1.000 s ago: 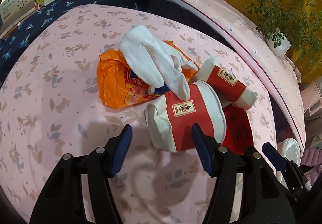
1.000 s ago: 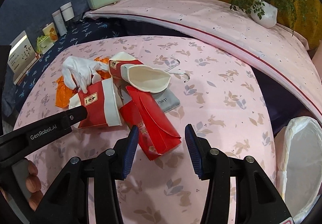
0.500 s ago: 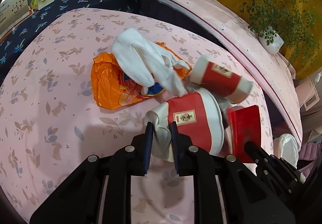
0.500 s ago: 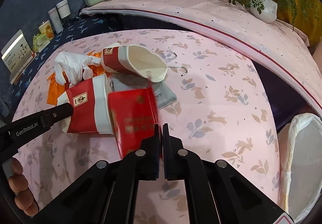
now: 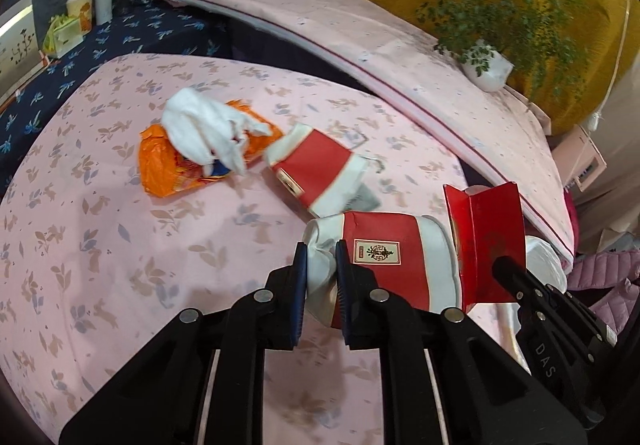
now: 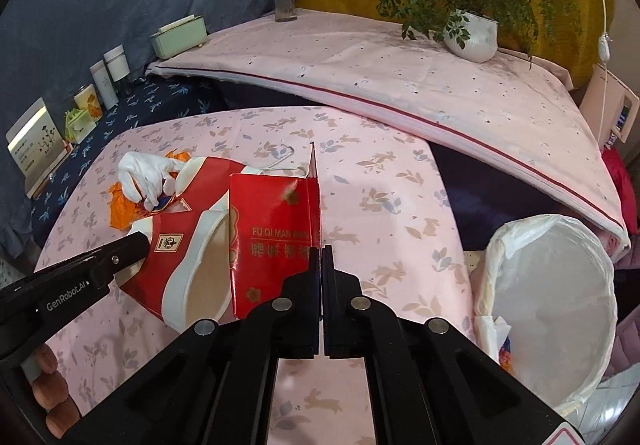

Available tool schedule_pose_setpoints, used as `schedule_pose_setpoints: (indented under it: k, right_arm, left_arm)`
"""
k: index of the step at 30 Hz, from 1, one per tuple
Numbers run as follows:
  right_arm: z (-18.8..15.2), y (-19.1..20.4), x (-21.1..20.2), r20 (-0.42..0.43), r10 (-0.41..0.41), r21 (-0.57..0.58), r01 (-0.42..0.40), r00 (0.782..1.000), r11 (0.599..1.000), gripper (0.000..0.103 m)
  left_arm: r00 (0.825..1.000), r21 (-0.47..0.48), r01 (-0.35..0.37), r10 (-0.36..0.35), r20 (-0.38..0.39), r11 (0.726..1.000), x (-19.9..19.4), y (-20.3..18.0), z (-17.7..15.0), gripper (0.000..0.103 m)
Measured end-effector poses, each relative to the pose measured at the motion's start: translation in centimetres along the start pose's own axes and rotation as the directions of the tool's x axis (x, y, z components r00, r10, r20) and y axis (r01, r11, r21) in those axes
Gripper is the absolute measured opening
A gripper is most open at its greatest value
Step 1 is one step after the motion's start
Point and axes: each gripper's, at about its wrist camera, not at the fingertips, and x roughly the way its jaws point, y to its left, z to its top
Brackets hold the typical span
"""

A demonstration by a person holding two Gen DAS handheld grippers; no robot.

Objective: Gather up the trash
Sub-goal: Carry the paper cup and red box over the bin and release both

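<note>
My left gripper (image 5: 321,259) is shut on the crumpled white end of a red-and-white paper cup (image 5: 394,259), which hangs lifted above the pink floral bedspread (image 5: 120,245). My right gripper (image 6: 321,259) is shut on the edge of a flat red paper box (image 6: 272,241) and holds it upright in the air. The box (image 5: 486,241) also shows at the right of the left wrist view, the cup (image 6: 176,265) at the left of the right wrist view. On the bedspread lie a second red-and-white cup (image 5: 316,171), a white glove (image 5: 208,129) and an orange plastic wrapper (image 5: 168,169).
A bin lined with a white bag (image 6: 552,309) stands at the right beside the bed. A raised pink-covered ledge (image 6: 400,85) behind carries a potted plant (image 6: 472,33), a vase (image 6: 286,1) and a green box (image 6: 180,37). Bottles and cards (image 6: 100,85) line the dark blue strip at left.
Both grippers closed, the left on the cup's white end and the right on the red box. Both then lifted their items off the bedspread and carried them toward the right.
</note>
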Motion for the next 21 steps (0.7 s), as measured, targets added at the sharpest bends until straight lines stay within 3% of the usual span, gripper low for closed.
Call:
schedule_pose_setpoints:
  k: [11, 21]
  right_arm:
    - [-0.9, -6.6, -4.3, 0.059, -0.062, 0.069, 0.058, 0.996, 0.996, 0.001]
    - [-2.5, -13.7, -6.2, 0.068, -0.143, 0.163, 0.130, 0.987, 0.978, 0.001]
  left_arm:
    - [0.998, 0.120, 0.061, -0.061, 0.003, 0.991, -1.7, -8.5, -2.0, 0.014]
    - [0.993, 0.230, 0.118, -0.114, -0.033, 0.966, -1.0, -16.3, -3.8, 0.014]
